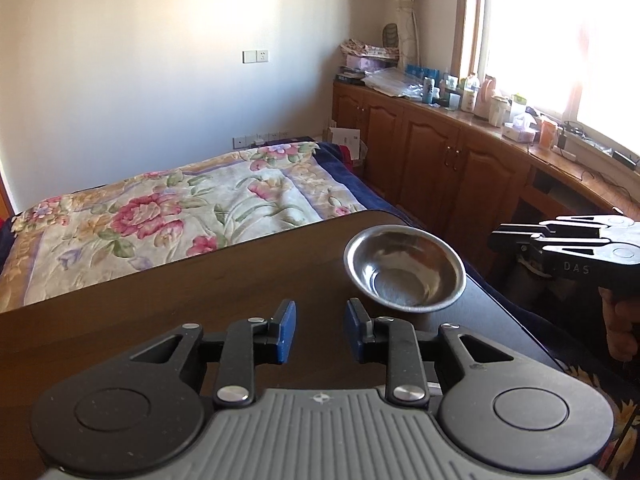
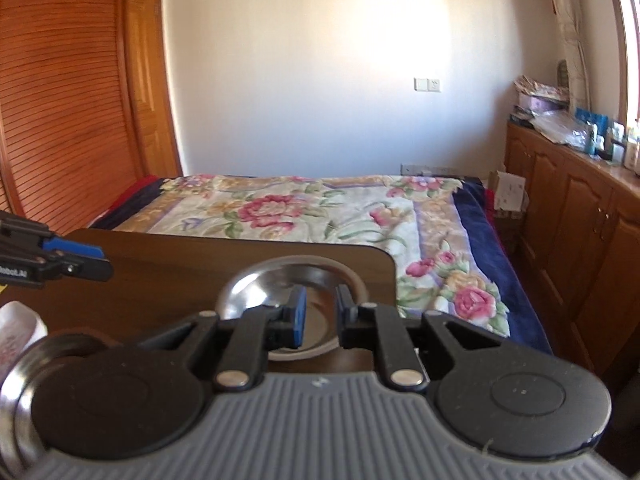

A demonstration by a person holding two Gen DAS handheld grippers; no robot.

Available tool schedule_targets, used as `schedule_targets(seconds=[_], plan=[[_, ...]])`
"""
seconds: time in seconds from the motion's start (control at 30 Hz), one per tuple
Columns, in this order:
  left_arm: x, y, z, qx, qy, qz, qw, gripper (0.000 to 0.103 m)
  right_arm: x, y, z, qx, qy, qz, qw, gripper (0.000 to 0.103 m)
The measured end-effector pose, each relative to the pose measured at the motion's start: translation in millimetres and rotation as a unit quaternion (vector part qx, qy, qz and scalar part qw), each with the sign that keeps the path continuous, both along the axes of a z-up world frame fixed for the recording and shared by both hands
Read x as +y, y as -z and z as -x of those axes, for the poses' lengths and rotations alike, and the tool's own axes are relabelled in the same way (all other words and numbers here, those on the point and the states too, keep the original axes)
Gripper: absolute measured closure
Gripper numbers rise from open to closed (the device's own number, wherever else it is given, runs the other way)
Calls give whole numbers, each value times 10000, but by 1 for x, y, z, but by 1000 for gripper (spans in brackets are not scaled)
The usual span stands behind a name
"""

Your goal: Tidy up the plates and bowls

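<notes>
A shiny steel bowl (image 1: 404, 268) stands upright near the far right corner of the dark wooden table (image 1: 160, 300). My left gripper (image 1: 321, 330) is open over the table, just short of the bowl and slightly left of it, with nothing between its blue pads. My right gripper (image 1: 496, 240), held by a hand (image 1: 620, 320), hovers off the table's right edge, apart from the bowl. In the right wrist view the right gripper (image 2: 322, 314) is open and lined up in front of the bowl (image 2: 256, 284). A second steel dish (image 2: 18, 384) shows at the lower left, mostly hidden.
A bed with a floral quilt (image 1: 180, 200) lies beyond the table. Wooden cabinets (image 1: 432, 148) topped with bottles and boxes run under the window on the right. Louvred wooden doors (image 2: 60, 100) stand at the left. Something white (image 2: 18, 336) lies beside the second dish.
</notes>
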State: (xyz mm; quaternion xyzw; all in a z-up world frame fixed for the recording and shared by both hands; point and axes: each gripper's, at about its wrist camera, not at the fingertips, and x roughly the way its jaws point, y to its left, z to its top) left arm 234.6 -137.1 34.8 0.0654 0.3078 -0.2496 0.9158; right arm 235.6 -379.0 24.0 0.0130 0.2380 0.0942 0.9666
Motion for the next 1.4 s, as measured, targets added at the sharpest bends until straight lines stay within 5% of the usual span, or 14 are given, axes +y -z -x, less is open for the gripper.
schedule_targets(seconds=[0.07, 0.17, 0.57, 1.4], plan=[[-6, 1, -7, 20, 44, -34, 10000, 73, -6, 5, -6, 60, 43, -49, 10000, 85], [-15, 3, -16, 52, 126, -85, 9999, 72, -11, 12, -12, 113, 98, -124, 9998, 64], [-55, 13, -49, 218, 476, -273, 9983, 60, -21, 32, -31, 380, 166, -431, 9982, 55], [-82, 44, -97, 877, 642, -577, 9924, 61, -18, 43, -41, 638, 134, -894, 9939, 55]])
